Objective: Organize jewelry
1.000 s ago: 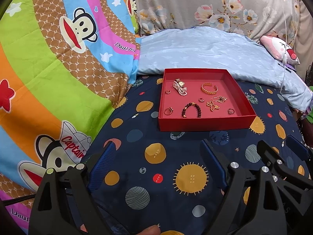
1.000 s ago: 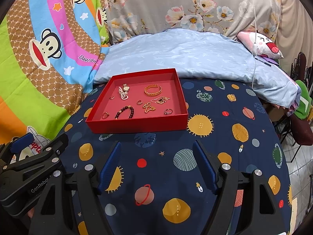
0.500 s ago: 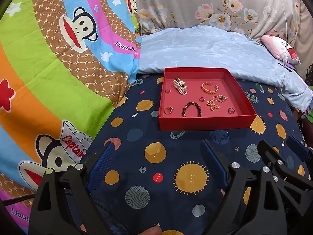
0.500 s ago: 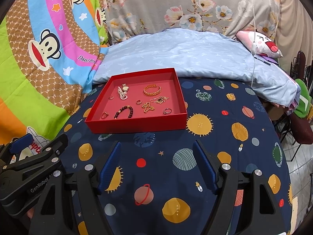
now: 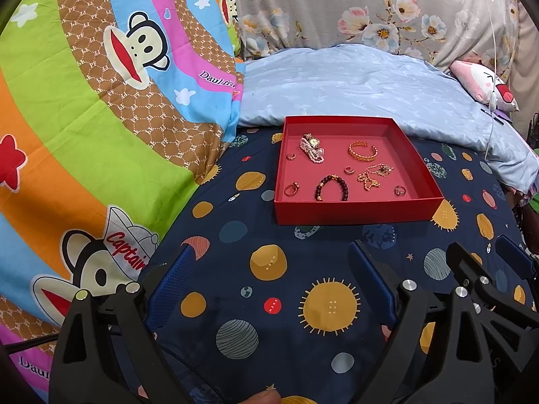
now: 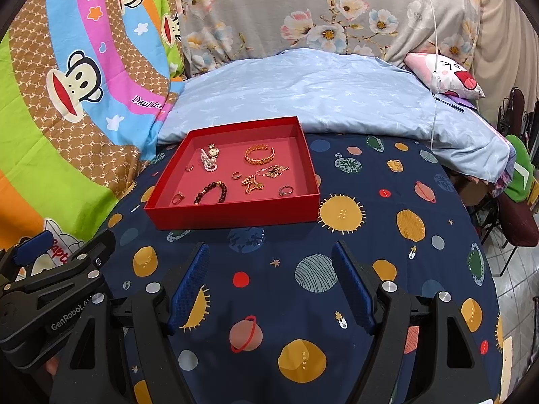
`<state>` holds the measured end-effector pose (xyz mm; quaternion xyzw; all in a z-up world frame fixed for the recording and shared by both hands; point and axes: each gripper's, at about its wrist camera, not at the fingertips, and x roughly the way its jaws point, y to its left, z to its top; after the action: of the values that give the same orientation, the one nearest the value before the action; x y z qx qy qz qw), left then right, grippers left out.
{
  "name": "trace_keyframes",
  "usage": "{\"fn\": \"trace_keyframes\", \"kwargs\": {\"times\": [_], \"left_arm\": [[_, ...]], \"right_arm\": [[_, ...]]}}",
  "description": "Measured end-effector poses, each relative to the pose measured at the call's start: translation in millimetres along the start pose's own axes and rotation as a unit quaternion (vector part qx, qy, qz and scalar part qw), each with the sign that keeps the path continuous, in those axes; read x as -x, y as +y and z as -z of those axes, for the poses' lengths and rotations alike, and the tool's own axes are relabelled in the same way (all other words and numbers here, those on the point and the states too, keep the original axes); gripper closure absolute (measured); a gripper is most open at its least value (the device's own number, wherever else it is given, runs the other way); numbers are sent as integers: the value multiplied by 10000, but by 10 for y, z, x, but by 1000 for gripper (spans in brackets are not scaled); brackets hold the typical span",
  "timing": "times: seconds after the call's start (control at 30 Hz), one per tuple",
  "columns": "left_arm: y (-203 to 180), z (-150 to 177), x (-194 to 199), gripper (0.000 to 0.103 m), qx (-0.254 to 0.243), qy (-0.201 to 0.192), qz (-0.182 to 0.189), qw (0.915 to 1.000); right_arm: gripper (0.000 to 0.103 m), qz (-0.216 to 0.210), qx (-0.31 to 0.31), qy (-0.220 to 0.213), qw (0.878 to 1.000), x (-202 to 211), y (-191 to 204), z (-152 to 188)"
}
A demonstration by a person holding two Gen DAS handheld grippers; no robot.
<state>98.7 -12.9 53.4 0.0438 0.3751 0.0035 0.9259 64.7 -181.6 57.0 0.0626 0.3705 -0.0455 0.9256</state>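
4 rings [image 5: 291, 189] | 2 bracelets [image 5: 331, 187] | 1 tray [image 5: 353, 213] — left claw [image 5: 271, 269] released | right claw [image 6: 271, 262] released

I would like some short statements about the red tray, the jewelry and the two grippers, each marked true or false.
1. The shallow red cardboard tray rests on the dark blue planet-print cloth. True.
2. The dark brown beaded bracelet lies outside the tray. False: it lies inside, near the front wall.
3. The left gripper holds the gold open cuff bracelet. False: its fingers are open and empty; the cuff lies in the tray.
4. The right gripper is open, short of the tray. True.
5. The pearl-strap gold watch lies in the tray's back left part. True.
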Motion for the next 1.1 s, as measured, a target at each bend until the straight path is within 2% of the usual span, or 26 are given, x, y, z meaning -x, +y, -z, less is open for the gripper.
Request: {"fn": "trace_keyframes", "kwargs": {"times": [1.1], "left_arm": [[-68, 18, 16, 11, -13, 10, -44, 10000]], "right_arm": [[26, 108, -27, -81, 9999, 105, -116, 8]]}}
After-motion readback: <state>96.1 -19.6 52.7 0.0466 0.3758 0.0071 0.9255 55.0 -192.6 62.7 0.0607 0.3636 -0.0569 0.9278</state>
